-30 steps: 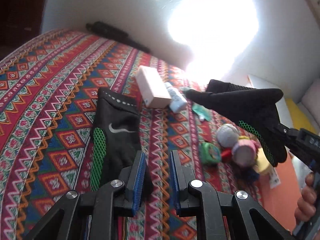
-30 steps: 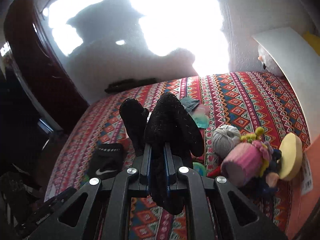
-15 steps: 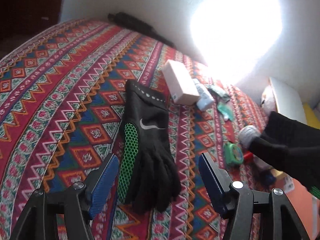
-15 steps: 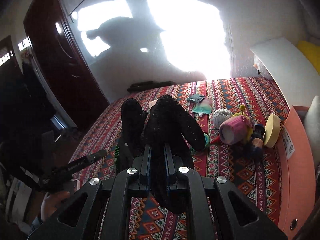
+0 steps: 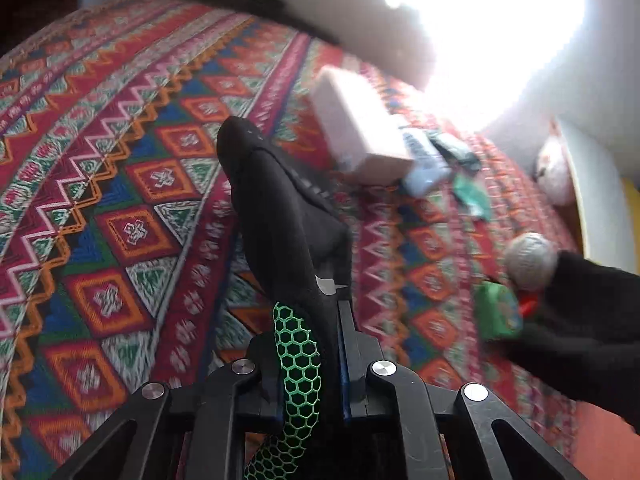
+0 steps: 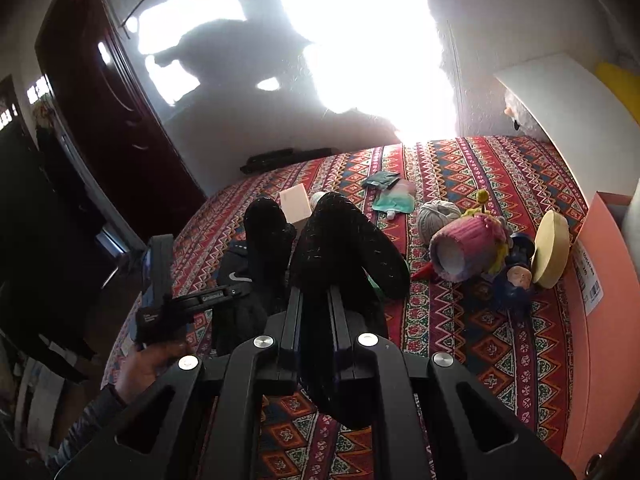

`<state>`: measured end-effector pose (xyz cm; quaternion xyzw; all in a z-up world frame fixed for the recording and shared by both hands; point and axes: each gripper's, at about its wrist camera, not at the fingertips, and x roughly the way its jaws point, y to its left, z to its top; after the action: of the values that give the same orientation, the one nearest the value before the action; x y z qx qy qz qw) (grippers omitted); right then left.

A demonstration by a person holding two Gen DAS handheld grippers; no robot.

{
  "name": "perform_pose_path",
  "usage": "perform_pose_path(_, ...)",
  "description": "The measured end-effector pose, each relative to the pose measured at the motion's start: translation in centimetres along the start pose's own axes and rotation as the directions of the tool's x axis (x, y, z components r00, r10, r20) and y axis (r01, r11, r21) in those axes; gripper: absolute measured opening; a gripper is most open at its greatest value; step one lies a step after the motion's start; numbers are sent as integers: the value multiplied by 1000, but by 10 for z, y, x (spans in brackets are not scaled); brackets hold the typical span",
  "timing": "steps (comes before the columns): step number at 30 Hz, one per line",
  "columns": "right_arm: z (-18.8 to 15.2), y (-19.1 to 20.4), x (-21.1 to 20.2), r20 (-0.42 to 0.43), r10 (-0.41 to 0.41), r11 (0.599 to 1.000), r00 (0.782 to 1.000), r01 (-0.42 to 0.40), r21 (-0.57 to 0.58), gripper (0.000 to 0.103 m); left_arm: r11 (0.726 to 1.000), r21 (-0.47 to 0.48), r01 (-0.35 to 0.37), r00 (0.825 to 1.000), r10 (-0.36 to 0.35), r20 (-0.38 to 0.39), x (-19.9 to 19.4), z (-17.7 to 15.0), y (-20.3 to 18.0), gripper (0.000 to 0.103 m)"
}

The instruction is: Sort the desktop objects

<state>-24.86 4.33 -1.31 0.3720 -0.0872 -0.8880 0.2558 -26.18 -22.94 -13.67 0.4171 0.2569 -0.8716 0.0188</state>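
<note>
My left gripper (image 5: 310, 344) is shut on a black glove with a green honeycomb patch (image 5: 280, 216) and lifts it off the patterned cloth (image 5: 120, 208); this glove also shows in the right wrist view (image 6: 240, 276). My right gripper (image 6: 314, 300) is shut on the second black glove (image 6: 344, 240) and holds it up above the cloth; that glove shows at the right edge of the left wrist view (image 5: 580, 320).
On the cloth lie a pink box (image 5: 356, 136), a pale blue tube (image 5: 424, 160), teal packets (image 6: 394, 200), a grey yarn ball (image 6: 438, 214), a green round thing (image 5: 498, 312), a pink knitted doll (image 6: 472, 244) and a cream disc (image 6: 554, 254). An orange box wall (image 6: 608, 280) stands at right.
My left gripper went from open around the lying glove to shut on it, and the glove now hangs lifted from the cloth. My right gripper keeps its glove and has drawn back.
</note>
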Motion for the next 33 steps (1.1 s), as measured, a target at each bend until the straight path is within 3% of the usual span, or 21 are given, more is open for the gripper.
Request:
perform_pose_path(9, -21, 11, -41, 40, 53, 999, 998, -53, -2, 11, 990, 61, 130, 983, -137, 124, -117, -37, -62, 11)
perform_pose_path(16, -33, 18, -97, 116, 64, 998, 991, -64, -3, 11, 972, 137, 193, 964, -214, 160, -176, -61, -100, 11)
perform_pose_path(33, -50, 16, -189, 226, 47, 999, 973, -51, 13, 11, 939, 231, 256, 941, -296, 163, -228, -92, -153, 11)
